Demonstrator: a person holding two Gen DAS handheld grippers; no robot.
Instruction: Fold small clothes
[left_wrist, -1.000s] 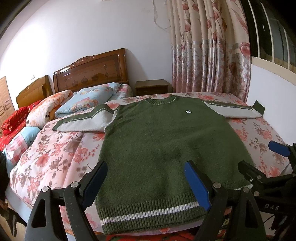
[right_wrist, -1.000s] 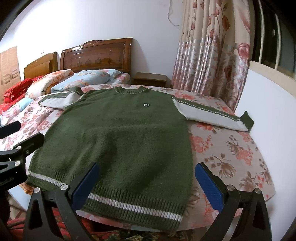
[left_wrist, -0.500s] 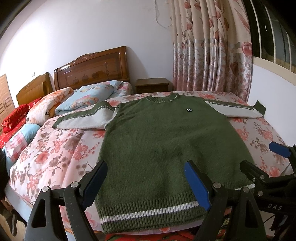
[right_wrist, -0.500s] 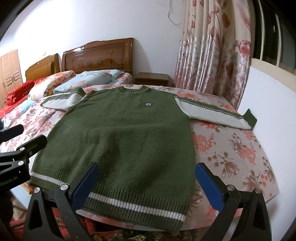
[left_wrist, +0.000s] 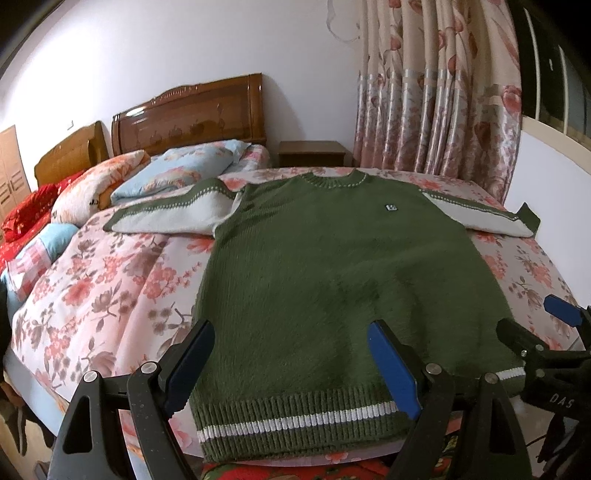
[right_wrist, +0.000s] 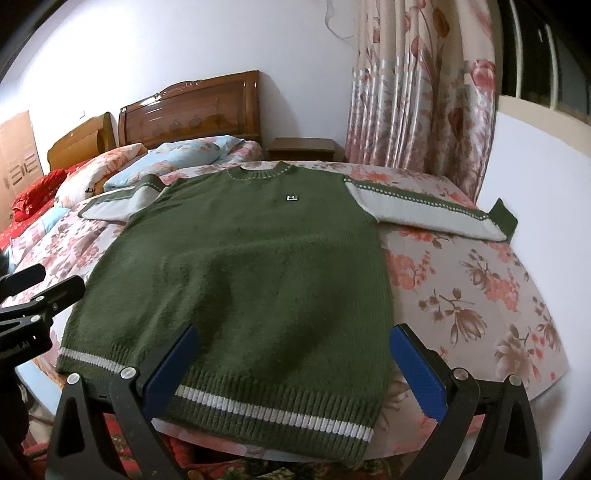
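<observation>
Both grippers edged nearer the sweater (left_wrist: 332, 280) hem; left (left_wrist: 291, 365) and right (right_wrist: 295, 369) fingers wide open, empty.

Green sweater (left_wrist: 332, 280); floral pink bedspread (left_wrist: 110, 288)

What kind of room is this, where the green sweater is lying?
It looks like a bedroom in a home. The green sweater is spread flat on a bed with a flowery cover, there are pillows by a wooden headboard, and long flowered curtains hang at the window.
</observation>
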